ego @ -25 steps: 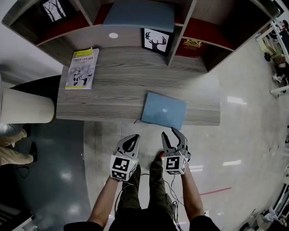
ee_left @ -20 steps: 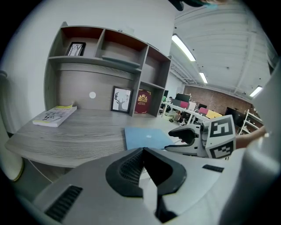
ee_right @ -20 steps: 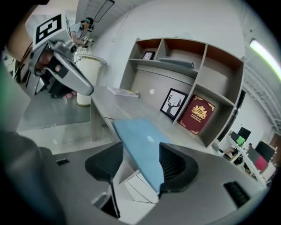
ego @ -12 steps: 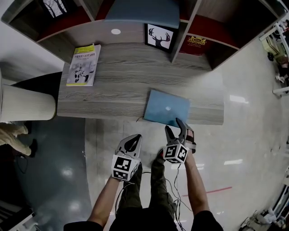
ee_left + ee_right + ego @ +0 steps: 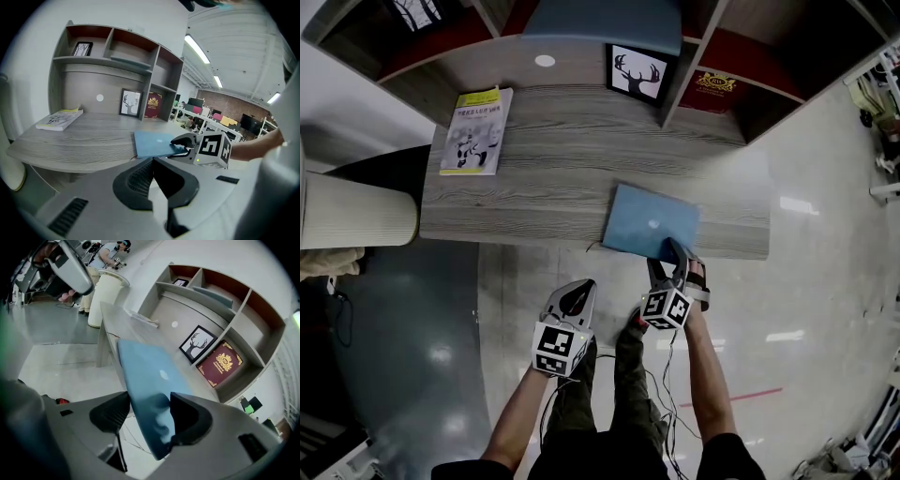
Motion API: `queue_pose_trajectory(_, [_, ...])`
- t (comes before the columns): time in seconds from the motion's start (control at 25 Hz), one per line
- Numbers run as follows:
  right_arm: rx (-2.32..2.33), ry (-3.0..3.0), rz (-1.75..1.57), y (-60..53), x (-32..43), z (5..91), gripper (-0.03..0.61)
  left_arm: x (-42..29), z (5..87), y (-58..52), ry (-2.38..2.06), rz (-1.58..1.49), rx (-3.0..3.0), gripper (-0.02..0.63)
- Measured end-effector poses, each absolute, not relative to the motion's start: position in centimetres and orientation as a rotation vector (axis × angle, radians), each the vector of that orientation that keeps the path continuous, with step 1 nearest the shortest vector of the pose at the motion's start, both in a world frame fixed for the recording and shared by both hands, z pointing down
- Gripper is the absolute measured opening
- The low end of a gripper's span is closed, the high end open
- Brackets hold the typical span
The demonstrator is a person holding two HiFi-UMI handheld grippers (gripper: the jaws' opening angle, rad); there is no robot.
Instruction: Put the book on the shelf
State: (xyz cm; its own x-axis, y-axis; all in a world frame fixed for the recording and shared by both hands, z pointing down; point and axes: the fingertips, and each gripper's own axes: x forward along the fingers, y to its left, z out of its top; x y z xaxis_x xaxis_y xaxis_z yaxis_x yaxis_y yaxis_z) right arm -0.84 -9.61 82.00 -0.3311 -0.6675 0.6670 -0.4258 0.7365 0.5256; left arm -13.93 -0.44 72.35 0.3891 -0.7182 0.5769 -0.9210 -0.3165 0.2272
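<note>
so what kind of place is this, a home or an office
Most likely an open-plan office or lab: rows of desks with monitors stretch behind, strip lights run along the ceiling, and the grey desk stands on a polished floor.

book (image 5: 652, 223) at desk (image 5: 544, 178) front edge, booklet (image 5: 472, 131) left, shelf (image 5: 686, 58) behind

Your right gripper (image 5: 671, 257) covers the near edge of the blue book (image 5: 652, 220) from overhead. Its jaws have just been opening and straddle that corner, which is blurred in the right gripper view; contact cannot be determined. Beyond the gripper, the shelf (image 5: 487, 73) is cut off above. Far to its left, print on the booklet (image 5: 475, 131) is illegible.
</note>
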Motion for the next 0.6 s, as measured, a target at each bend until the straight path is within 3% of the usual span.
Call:
queue_pose_trajectory(0.36, [0.801,-1.952,-0.332,-9.5,-0.9,81.8,0.27,-15.0,72.2,-0.6,-1.431,0.519,2.108,0.008])
queue_pose_trajectory(0.6, [0.772,-1.939,-0.362,-8.9,-0.8,81.4,0.226,-15.4,71.8,-0.7,-1.445,0.521,2.098,0.008])
